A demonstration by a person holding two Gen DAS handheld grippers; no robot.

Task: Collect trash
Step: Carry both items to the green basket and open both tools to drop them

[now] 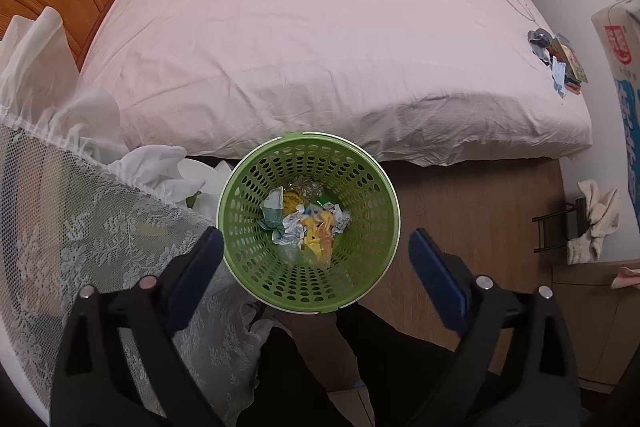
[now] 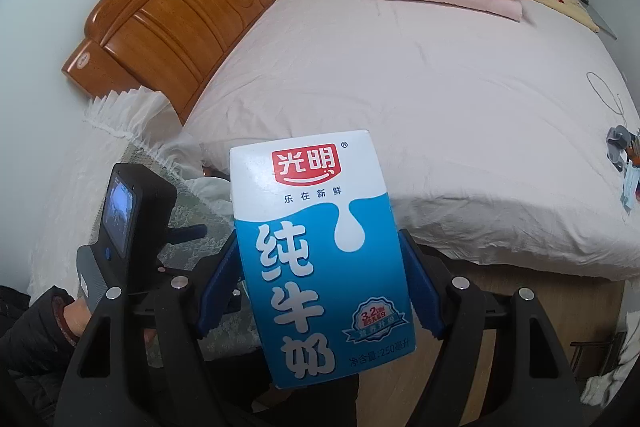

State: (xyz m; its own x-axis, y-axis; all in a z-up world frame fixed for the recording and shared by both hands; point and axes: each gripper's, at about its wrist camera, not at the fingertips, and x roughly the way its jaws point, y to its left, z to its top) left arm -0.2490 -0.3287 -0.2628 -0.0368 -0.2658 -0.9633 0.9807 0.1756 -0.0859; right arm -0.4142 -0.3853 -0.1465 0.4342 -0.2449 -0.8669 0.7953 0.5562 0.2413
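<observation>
Blue and white milk box squeezed tight in the right tool, near the bed, green bin with crumpled trash beside the bed, left tool wide open over the bin, holding nothing

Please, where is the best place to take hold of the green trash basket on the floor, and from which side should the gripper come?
Probably the rim, from above. The green basket stands upright and open beside the bed, already holding crumpled trash. One pad could go inside the perforated wall and one outside, on the near edge. The body looks about as wide as the open left gripper, so spanning it seems unreliable.
</observation>
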